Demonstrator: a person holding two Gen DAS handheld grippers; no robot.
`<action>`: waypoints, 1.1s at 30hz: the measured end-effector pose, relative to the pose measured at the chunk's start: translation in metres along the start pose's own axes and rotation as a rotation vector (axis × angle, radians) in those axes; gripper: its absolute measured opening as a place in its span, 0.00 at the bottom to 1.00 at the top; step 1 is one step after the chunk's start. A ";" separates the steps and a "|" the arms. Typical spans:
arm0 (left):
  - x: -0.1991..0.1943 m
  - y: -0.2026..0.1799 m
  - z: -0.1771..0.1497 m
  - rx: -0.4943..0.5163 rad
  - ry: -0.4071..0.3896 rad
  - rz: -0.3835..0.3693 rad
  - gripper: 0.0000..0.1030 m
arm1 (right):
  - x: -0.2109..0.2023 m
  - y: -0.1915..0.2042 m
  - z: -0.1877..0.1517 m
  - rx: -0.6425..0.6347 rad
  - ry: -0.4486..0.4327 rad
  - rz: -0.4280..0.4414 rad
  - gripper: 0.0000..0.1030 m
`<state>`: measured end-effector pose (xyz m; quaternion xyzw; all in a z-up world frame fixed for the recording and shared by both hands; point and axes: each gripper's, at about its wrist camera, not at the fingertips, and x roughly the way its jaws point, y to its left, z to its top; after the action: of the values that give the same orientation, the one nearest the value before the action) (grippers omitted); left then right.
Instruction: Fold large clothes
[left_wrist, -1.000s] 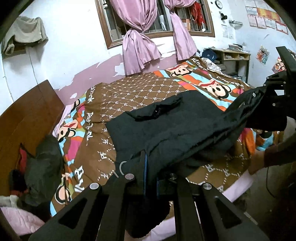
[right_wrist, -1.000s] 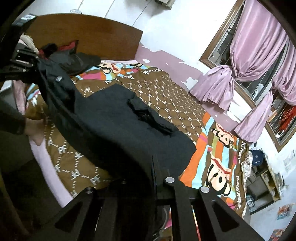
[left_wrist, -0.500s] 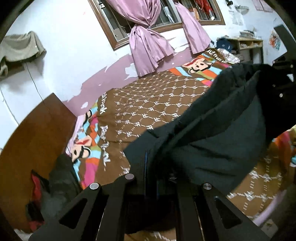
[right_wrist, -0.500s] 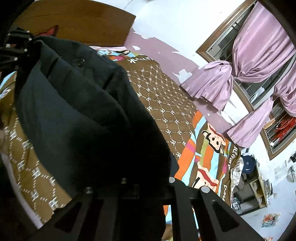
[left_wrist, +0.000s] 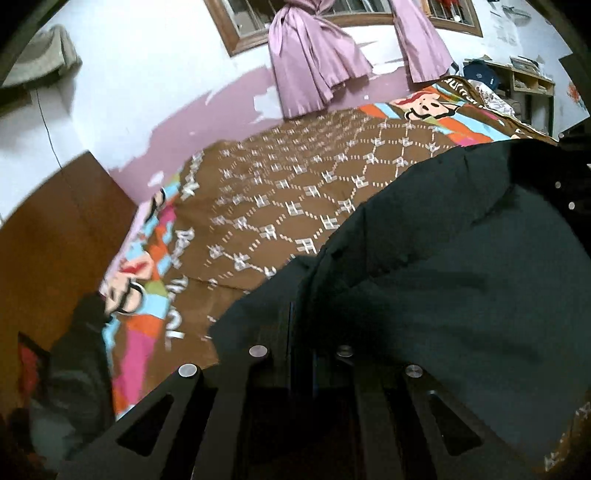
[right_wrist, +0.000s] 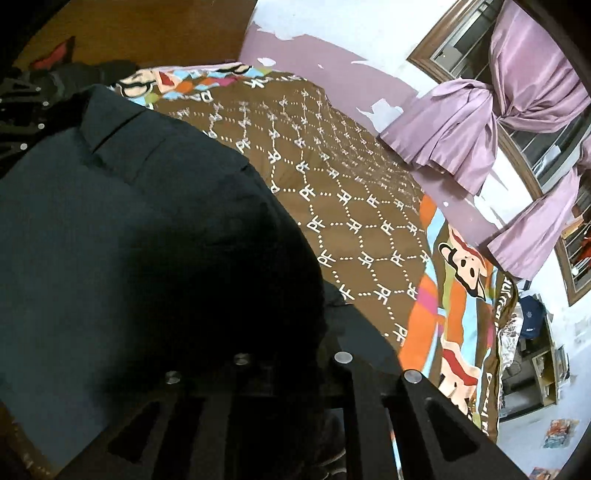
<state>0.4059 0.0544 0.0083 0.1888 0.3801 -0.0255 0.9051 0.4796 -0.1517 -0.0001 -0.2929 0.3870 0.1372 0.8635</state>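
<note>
A large black garment (left_wrist: 443, 280) hangs stretched between both grippers above the bed. My left gripper (left_wrist: 301, 332) is shut on one edge of it, the cloth pinched between its fingers. In the right wrist view the same black garment (right_wrist: 140, 229) fills the left half, and my right gripper (right_wrist: 291, 354) is shut on its other edge. The other gripper's dark frame shows at the far right (left_wrist: 572, 177) of the left wrist view and at the far left (right_wrist: 22, 110) of the right wrist view. The garment's lower part is hidden below the frames.
A brown patterned bedspread (left_wrist: 295, 192) with cartoon borders covers the bed. A wooden headboard (left_wrist: 48, 236) and a pile of dark clothes (left_wrist: 74, 369) lie at its head. Purple curtains (left_wrist: 314, 62) hang at the window, and a shelf (left_wrist: 524, 81) stands past the bed's foot.
The garment lay spread on the bed a second ago; both grippers have lifted it off the bedspread and carried it forward over the bed, still shut on it.
</note>
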 end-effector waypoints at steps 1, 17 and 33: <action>0.007 0.001 -0.003 -0.009 -0.006 0.003 0.08 | 0.005 0.001 0.000 0.006 0.001 -0.004 0.14; -0.066 0.046 -0.017 -0.294 -0.252 0.134 0.95 | -0.074 -0.074 -0.005 0.429 -0.309 -0.063 0.99; -0.116 -0.020 -0.045 -0.151 -0.365 -0.255 0.95 | -0.082 0.017 -0.092 0.486 -0.312 0.003 1.00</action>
<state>0.2892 0.0407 0.0546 0.0633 0.2317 -0.1446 0.9599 0.3631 -0.1954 0.0063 -0.0522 0.2717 0.0853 0.9572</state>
